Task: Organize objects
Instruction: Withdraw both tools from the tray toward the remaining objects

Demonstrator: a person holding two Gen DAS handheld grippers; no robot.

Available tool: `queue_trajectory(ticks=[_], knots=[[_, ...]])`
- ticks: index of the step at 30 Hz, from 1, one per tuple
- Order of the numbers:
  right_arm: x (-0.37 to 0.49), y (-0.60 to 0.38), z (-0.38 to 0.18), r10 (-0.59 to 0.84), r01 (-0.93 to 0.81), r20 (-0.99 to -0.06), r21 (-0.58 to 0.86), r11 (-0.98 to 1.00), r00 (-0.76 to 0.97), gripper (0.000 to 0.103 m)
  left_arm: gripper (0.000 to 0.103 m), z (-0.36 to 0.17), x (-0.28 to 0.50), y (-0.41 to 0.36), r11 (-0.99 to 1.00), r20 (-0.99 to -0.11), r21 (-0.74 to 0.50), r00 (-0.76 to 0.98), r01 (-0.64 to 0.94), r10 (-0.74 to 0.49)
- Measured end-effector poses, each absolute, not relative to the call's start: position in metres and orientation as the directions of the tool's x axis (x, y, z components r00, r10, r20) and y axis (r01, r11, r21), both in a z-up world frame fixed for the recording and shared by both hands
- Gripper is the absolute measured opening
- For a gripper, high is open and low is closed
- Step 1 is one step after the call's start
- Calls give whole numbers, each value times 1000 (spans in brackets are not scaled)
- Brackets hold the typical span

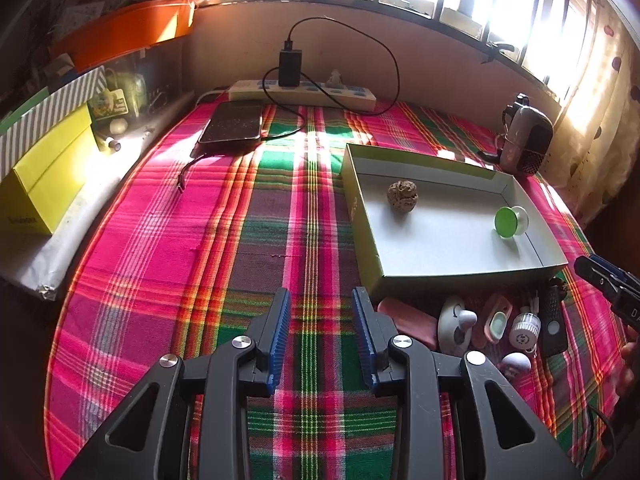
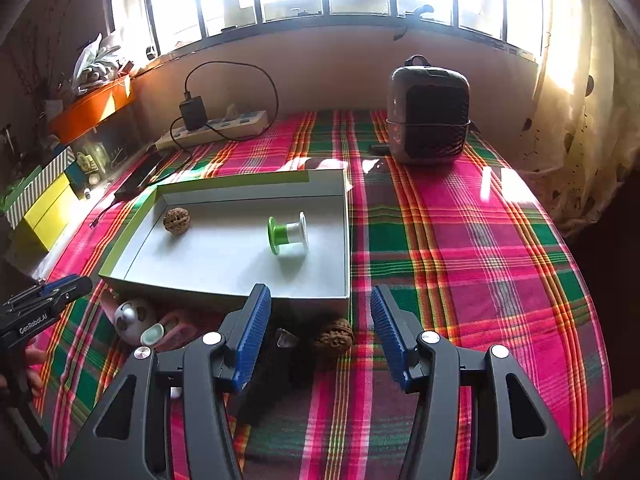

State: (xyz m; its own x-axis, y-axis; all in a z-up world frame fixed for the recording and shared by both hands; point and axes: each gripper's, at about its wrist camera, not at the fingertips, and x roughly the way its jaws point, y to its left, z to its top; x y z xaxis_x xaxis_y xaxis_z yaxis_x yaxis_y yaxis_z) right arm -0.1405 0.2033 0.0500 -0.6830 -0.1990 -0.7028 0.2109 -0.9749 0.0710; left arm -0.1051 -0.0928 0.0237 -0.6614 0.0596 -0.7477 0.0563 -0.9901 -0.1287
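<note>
1. Left gripper (image 1: pixel 322 330): jaws spread, nothing between the blue pads, only plaid tablecloth (image 1: pixel 224 240) under them. It sits near-left of the box (image 1: pixel 362 216), clear of its corner.
2. Right gripper (image 2: pixel 320 328): jaws released, empty, just short of the box's near wall. A loose walnut (image 2: pixel 333 339) lies on the cloth between the pads, nearer the left pad than the right.
3. Clutter along the box's near wall: pink case (image 1: pixel 412 320), white rounded gadget (image 1: pixel 454 326), small white round part (image 1: pixel 525 326), black remote-like bar (image 1: pixel 554 320). Most overlap and sit in the box's shadow; I can't tell what several are. The right wrist view hides half of them behind its left finger.
4. Box contents: a second walnut (image 1: pixel 403 196) toward the far-left corner, and a green-and-white spool (image 2: pixel 288 234) on its side toward the right wall. Both are free of the walls.
5. View differences: only the right wrist shows the loose walnut; only the left wrist shows the remote-like bar clearly. Each view catches the other gripper's tip at the frame edge, cut off.
6. Room: open cloth left of the box and a wide strip to its right.
7. Beyond the box: black speaker-like unit (image 2: pixel 428 116) at far right, power strip (image 1: pixel 304 94) with charger, and a dark phone or tablet (image 1: pixel 234 122) at far left.
</note>
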Motion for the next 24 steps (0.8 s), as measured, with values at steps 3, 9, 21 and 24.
queue_trajectory(ticks=[3, 9, 21, 24], knots=[[-134, 204, 47, -199, 214, -708, 70, -974, -677, 53, 29, 20, -101, -97, -988, -753, -145, -654, 61, 70], [-123, 199, 36, -217, 251, -731, 64, -966, -647, 53, 29, 18, -97, -96, -980, -751, -194, -648, 33, 127], [-111, 197, 23, -236, 258, -754, 91, -962, -613, 53, 29, 14, -100, -83, -970, -762, -242, -620, 2, 189], [-111, 193, 19, -246, 269, -762, 98, -958, -600, 53, 29, 14, -102, -80, -968, -763, -250, -614, -5, 200]])
